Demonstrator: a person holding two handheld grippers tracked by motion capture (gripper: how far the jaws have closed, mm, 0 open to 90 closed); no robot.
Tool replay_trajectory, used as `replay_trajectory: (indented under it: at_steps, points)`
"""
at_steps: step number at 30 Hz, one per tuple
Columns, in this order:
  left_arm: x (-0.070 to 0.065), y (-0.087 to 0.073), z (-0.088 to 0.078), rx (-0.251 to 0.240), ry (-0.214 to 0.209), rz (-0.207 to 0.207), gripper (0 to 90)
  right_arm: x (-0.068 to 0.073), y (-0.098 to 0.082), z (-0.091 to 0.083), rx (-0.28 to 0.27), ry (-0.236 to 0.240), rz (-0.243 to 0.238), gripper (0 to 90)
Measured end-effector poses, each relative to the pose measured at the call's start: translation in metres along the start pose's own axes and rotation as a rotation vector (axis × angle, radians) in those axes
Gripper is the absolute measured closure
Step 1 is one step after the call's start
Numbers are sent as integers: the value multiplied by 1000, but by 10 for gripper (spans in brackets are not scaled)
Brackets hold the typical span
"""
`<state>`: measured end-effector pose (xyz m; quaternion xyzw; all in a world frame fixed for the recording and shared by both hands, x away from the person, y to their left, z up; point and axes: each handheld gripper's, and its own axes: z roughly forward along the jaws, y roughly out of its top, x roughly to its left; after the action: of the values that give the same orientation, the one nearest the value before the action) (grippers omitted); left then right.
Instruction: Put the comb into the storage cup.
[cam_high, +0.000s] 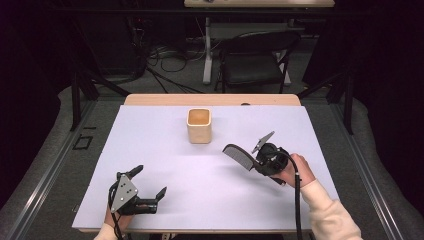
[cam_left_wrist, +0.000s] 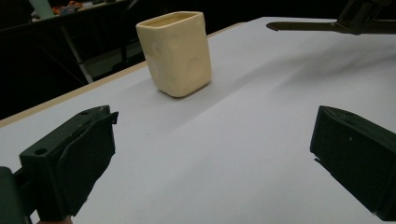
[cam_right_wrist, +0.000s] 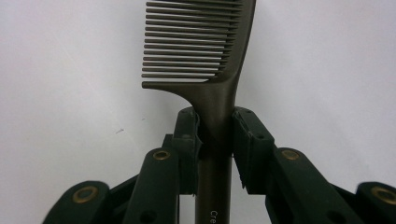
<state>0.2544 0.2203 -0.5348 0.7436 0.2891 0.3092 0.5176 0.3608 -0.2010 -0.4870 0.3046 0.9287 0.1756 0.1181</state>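
Carrying the comb (cam_high: 238, 155) toward the cup (cam_high: 199, 126), the right gripper (cam_right_wrist: 216, 140) grasps its handle. Keep the teeth-end aimed at the cup mouth; left gripper (cam_high: 150, 186) fingers (cam_left_wrist: 70, 163) rest released above the tabletop (cam_high: 200, 200).

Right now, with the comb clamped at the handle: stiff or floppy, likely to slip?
Probably stiff: the comb juts straight out past the right tongs with no visible sag. It may pivot, since the pads pinch only its narrow handle. The thin teeth look like the weakest part if bumped against the cup.
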Motion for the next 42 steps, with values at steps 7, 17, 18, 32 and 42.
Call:
replay_trajectory:
  at_steps: [7,17,18,32,42]
  points:
    - [0,0,0,-1,0,-1,0,0,0,-4,-41,0,-5,720]
    - [0,0,0,3,-4,-1,0,-1,1,-8,-109,-3,-7,721]
    - [0,0,0,2,-3,-3,0,-1,1,-9,-110,0,-3,721]
    - [0,0,0,1,-2,2,0,-3,-1,-11,-198,-2,29,721]
    - [0,0,-1,1,-1,0,0,-2,0,-13,-238,-6,37,721]
